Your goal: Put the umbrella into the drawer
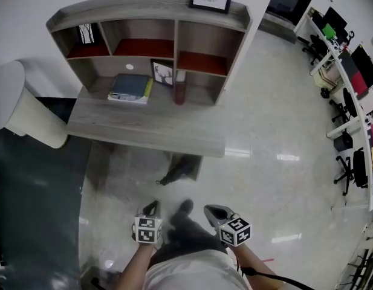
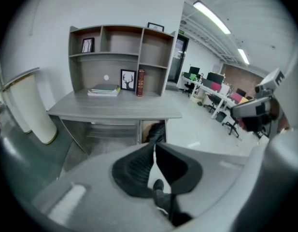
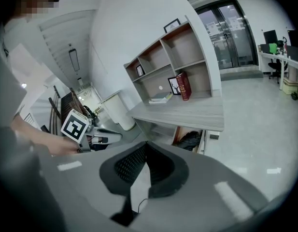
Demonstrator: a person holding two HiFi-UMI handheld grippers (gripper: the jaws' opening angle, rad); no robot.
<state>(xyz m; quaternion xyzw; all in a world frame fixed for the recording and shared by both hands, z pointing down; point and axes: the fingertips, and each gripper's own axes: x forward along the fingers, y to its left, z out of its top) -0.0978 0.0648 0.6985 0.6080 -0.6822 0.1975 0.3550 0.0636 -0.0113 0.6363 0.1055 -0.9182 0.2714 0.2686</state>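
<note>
Desk (image 1: 144, 132) holds a red book (image 1: 179, 89), spine print too tiny to read. Black umbrella (image 1: 179, 173) sits in the open drawer (image 1: 197, 162) underneath, well apart from left tongs (image 1: 153, 207) and right tongs (image 1: 215, 210), both pinched together, empty.

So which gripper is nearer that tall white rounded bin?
Left. The left gripper is right of the tall white rounded bin; the right gripper is even farther right.

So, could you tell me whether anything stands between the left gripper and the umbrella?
Nothing visible does. Only floor lies between the left gripper, jaws shut and empty, and the umbrella, which sits in the open drawer under the desk.
</note>
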